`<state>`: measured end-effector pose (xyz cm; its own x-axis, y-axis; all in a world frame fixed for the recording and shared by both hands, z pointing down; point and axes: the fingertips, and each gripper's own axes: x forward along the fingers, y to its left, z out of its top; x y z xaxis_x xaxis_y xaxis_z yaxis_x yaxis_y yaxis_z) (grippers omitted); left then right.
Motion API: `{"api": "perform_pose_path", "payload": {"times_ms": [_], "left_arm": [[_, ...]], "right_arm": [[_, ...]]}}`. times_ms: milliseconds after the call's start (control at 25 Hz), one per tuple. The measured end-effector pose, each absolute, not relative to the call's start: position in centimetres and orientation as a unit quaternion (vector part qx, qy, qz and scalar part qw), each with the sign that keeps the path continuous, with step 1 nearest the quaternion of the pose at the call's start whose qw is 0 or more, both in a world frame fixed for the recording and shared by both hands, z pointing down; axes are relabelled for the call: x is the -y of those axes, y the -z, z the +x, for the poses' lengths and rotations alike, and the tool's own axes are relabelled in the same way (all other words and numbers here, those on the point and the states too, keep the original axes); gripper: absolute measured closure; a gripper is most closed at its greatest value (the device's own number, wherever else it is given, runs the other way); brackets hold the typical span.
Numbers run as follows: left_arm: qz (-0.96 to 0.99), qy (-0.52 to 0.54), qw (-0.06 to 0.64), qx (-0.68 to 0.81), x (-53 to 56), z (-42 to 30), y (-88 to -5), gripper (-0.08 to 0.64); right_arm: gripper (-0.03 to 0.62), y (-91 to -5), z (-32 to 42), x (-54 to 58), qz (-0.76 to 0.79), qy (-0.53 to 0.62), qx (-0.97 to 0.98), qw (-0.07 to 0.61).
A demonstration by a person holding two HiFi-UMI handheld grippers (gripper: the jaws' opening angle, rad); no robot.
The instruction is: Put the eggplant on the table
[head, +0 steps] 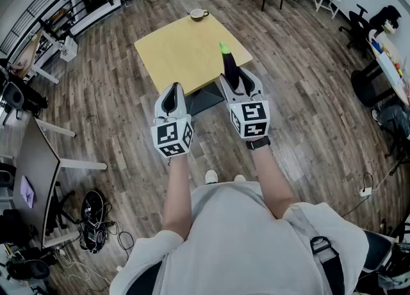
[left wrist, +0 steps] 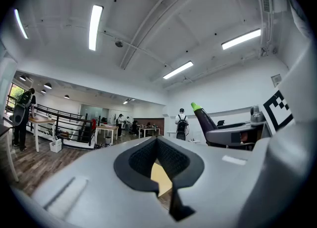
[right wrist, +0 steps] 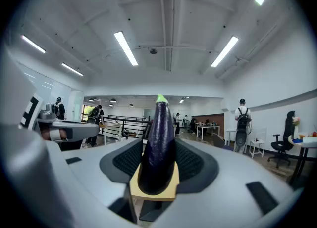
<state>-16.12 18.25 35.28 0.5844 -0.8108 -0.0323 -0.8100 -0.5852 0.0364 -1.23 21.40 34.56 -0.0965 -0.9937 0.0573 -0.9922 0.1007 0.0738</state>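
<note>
My right gripper (right wrist: 159, 159) is clamped on the eggplant (right wrist: 158, 140), pads on both its sides. Its long axis runs along the jaws, green stem end pointing far. From the head view the eggplant (head: 229, 68) hangs over the near right edge of the yellow table (head: 176, 50), so I judge the drop spot is farther and left. The left gripper (head: 170, 99) is empty, jaws together, near of the table.
</note>
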Motion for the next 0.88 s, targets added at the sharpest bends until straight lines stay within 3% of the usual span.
{"api": "perform_pose_path", "payload": {"times_ms": [400, 880], "left_arm": [[0.904, 0.017, 0.006, 0.426, -15.4, -18.1, -35.7, 0.552], [0.915, 0.012, 0.025, 0.403, -10.3, -15.1, -37.6, 0.552]], "right_arm": [[0.385, -34.6, -5.0, -18.4, 0.681, 0.011, 0.731, 0.043], [0.385, -38.7, -2.1, -14.2, 0.699, -0.047, 0.712, 0.040]]}}
